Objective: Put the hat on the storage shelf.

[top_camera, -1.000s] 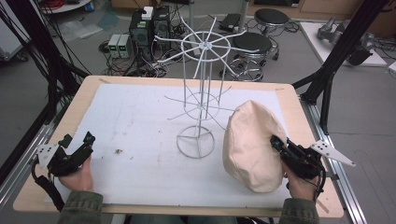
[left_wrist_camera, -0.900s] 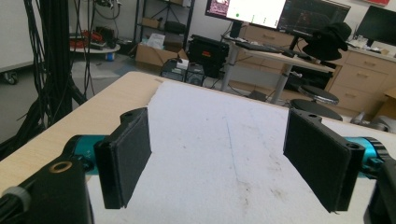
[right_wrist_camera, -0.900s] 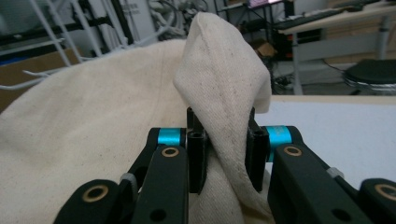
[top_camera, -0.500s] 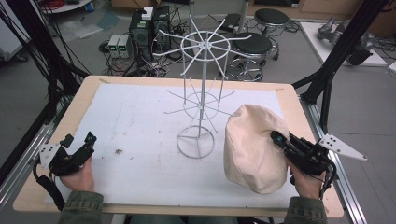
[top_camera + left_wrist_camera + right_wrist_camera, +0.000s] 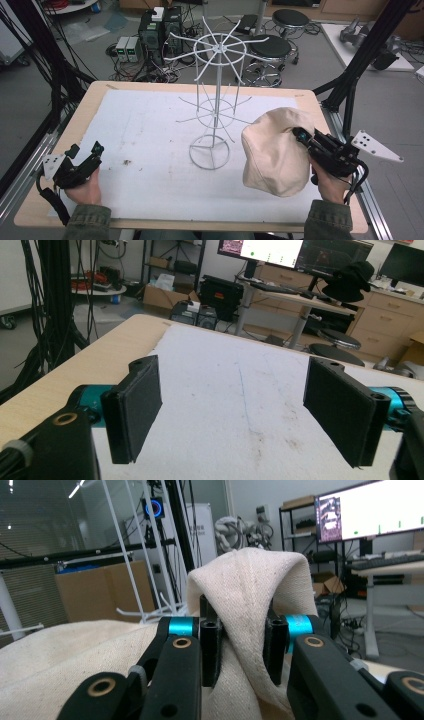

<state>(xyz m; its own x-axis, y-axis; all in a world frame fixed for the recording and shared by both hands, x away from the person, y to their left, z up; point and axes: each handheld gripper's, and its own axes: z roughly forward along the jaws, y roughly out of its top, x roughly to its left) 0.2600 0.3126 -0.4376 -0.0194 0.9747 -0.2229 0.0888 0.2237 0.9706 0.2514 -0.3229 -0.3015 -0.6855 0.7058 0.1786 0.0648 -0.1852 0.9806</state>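
A cream cloth hat (image 5: 275, 150) hangs at the table's right, lifted off the white mat. My right gripper (image 5: 300, 135) is shut on a fold of the hat's edge; in the right gripper view the cream fabric (image 5: 245, 605) is pinched between the two black jaws of that gripper (image 5: 242, 645). A white wire hat stand (image 5: 216, 100) rises from a ring base at the table's middle, just left of the hat. Near the front left corner my left gripper (image 5: 85, 152) rests low over the mat. Its jaws stand wide open with nothing between them (image 5: 235, 415).
A white mat (image 5: 150, 140) covers most of the wooden table (image 5: 95, 100). Black frame posts (image 5: 360, 55) stand at the table's right and left sides. Stools, cables and electronics boxes lie on the floor beyond the far edge.
My right gripper has risen with the hat, lifting the cloth higher off the mat. The left gripper has stayed in place.
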